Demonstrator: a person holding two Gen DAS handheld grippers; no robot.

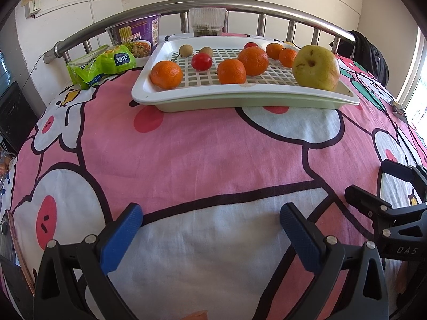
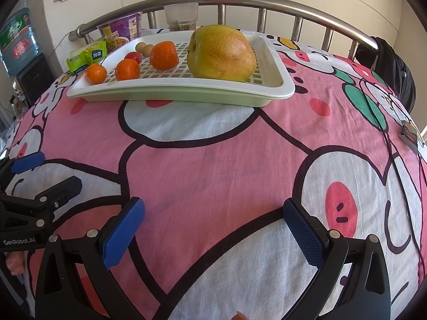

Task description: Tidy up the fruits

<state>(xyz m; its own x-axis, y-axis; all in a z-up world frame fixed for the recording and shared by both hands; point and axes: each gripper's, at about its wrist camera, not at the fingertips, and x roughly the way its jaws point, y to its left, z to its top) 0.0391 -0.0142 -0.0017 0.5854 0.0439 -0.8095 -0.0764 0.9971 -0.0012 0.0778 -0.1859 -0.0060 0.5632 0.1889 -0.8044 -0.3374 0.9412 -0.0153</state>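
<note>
A white slotted tray (image 1: 186, 98) (image 2: 170, 90) sits on the pink cartoon sheet at the far side. It holds several oranges (image 1: 231, 71) (image 2: 163, 55), two red tomatoes (image 1: 201, 61) (image 2: 133, 57), two small brown fruits (image 1: 186, 50) (image 2: 144, 48) and a large yellow-green pear (image 1: 316, 68) (image 2: 221, 53) at its right end. My left gripper (image 1: 210, 218) is open and empty over the sheet, well short of the tray. My right gripper (image 2: 213, 213) is open and empty too; it also shows at the right edge of the left wrist view (image 1: 373, 184).
A green snack pack (image 1: 101, 64) (image 2: 86, 57), a purple instant-noodle bowl (image 1: 136, 36) (image 2: 120, 30) and a clear ribbed cup (image 1: 207, 21) (image 2: 181, 16) stand behind the tray by the steel rail (image 1: 170, 8). A small dark card (image 2: 409, 134) lies at the right. A water jug (image 2: 17, 40) stands at the left.
</note>
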